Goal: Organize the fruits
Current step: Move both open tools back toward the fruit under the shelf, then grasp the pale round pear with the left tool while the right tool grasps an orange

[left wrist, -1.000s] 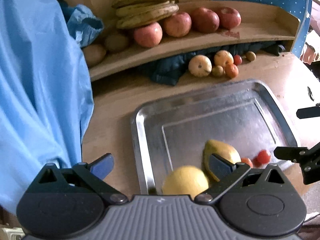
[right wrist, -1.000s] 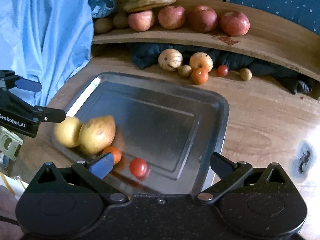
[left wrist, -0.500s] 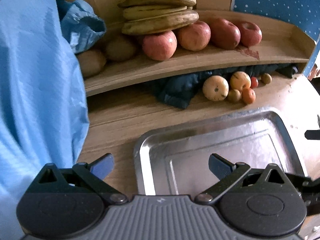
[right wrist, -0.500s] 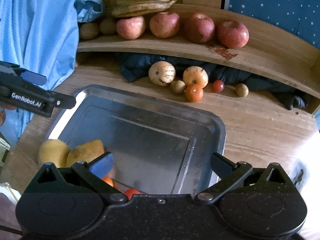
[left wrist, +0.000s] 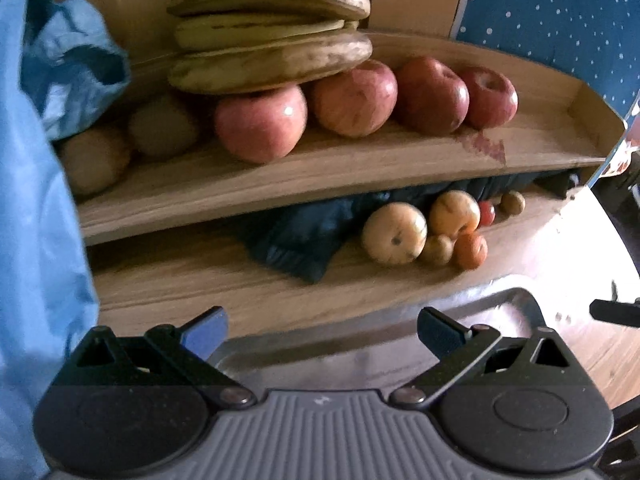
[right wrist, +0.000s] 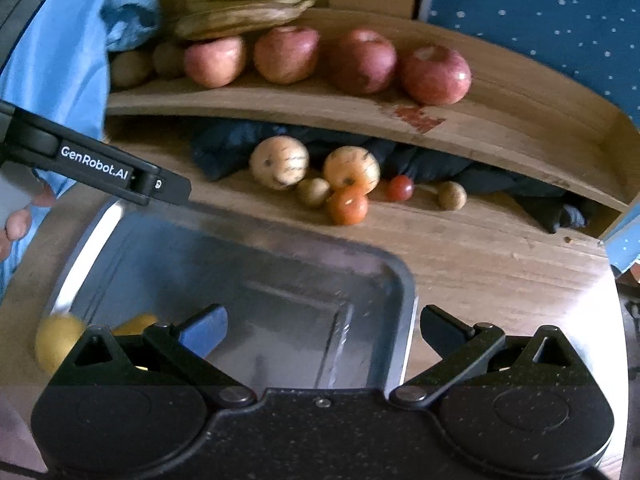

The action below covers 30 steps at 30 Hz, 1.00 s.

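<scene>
The left gripper [left wrist: 322,326] hangs over the near rim of the metal tray [right wrist: 404,280], its jaws spread wide with nothing between them; the right gripper [right wrist: 323,326] sits over the tray's right half, jaws equally wide and empty; both look poised to reach rather than to carry. The fruit is split among three places, and the split seems deliberate: four red apples [left wrist: 260,128] line the raised wooden shelf [left wrist: 360,164] under a stack of bananas [left wrist: 272,36], with brownish round fruits [left wrist: 96,160] at the shelf's left end, so like appears to be kept with like. On the desk [right wrist: 480,248] under the shelf's lip lies an unsorted cluster, two pale striped fruits [right wrist: 280,162] touching smaller brown ones, an orange tomato-like fruit [right wrist: 347,207] just in front and a small red one [right wrist: 400,188] beside a dark cloth [right wrist: 224,148]. In the tray's near left corner a yellow fruit [right wrist: 56,340] and another beside it are partly hidden behind the right gripper's body; the tray probably serves as a staging place. Both cameras face the desk cluster, so that group is likely the next target; sorting looks only partly done.
</scene>
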Available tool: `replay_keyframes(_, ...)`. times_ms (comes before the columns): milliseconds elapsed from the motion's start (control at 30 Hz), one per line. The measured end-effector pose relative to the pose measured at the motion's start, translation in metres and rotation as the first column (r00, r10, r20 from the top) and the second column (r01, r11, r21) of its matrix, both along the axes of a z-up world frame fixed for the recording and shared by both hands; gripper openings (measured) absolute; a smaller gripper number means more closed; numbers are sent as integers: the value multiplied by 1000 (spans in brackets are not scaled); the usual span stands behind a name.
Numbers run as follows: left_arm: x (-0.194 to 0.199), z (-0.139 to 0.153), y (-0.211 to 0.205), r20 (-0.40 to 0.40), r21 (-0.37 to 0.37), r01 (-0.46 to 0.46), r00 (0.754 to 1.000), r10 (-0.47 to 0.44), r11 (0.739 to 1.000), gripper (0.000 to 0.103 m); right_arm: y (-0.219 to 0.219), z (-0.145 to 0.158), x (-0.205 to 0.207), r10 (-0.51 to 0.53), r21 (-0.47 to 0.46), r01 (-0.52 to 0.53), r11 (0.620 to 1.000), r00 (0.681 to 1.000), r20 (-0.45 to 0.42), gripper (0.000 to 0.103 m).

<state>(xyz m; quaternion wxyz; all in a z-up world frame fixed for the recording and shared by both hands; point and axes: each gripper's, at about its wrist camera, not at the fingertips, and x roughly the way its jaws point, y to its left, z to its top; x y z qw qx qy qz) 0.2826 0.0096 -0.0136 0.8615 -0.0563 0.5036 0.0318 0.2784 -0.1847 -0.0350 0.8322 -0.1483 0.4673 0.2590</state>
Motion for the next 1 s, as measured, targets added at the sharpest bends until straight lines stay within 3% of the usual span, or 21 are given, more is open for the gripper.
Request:
replay_keyframes(400, 49, -17, -14, 7, -21, 25, 1000, -25, 999, 103, 10, -12, 44, -101, -27, 102, 994, 994, 42, 102)
replay_keyframes(1000, 74, -37, -23, 3, -126, 8, 1000, -8, 992, 102, 23, -30, 72, -113, -37, 115, 993, 993, 42, 95)
